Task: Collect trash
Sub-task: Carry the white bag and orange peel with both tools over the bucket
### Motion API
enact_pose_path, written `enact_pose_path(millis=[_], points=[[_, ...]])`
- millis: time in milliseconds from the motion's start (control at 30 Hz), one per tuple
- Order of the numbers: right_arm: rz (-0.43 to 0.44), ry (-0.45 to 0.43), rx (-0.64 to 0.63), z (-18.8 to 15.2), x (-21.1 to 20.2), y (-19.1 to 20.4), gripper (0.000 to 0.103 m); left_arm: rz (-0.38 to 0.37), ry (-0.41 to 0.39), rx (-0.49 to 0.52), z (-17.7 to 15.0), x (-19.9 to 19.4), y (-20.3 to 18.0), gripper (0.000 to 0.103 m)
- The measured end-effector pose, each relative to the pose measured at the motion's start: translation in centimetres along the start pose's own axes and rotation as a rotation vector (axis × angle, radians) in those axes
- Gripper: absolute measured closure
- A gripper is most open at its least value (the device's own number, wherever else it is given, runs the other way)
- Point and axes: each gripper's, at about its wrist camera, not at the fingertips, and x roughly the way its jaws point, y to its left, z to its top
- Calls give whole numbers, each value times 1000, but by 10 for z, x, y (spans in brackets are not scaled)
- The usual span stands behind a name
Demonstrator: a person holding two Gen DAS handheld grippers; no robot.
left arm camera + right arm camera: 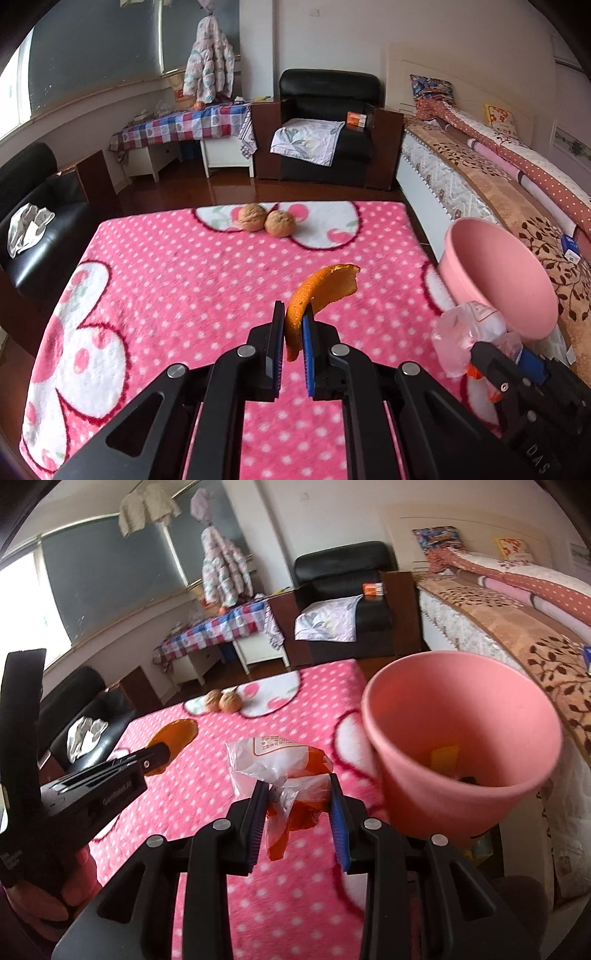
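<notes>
My left gripper (294, 314) is shut on a curved piece of orange peel (325, 288), held up over the pink dotted blanket (166, 266). In the right wrist view that left gripper (162, 755) shows at the left with the orange peel (173, 734). My right gripper (297, 788) is shut on a crumpled clear plastic wrapper (280, 764) with orange print. The same wrapper (465, 336) appears at the lower right of the left wrist view, in the right gripper (491, 358). A pink bin (465, 738) stands just right of the wrapper, with scraps at its bottom.
Two walnuts (266, 219) lie at the blanket's far edge. The pink bin (506, 280) sits at the blanket's right edge, beside a bed (480, 177). A black armchair (325, 122) and a checked table (184, 129) stand beyond, a black sofa (37, 229) at the left.
</notes>
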Motion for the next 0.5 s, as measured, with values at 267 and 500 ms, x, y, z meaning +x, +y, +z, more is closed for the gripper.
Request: enact_pose_path(millis=[267,500], points=[[-59,-48,46,10,-12,-26,71,-36,-36,41,16,-5,-30,95],[-130,-91,80,22,-21,-52,71,-90,-55,78,30,-7,-61,95]])
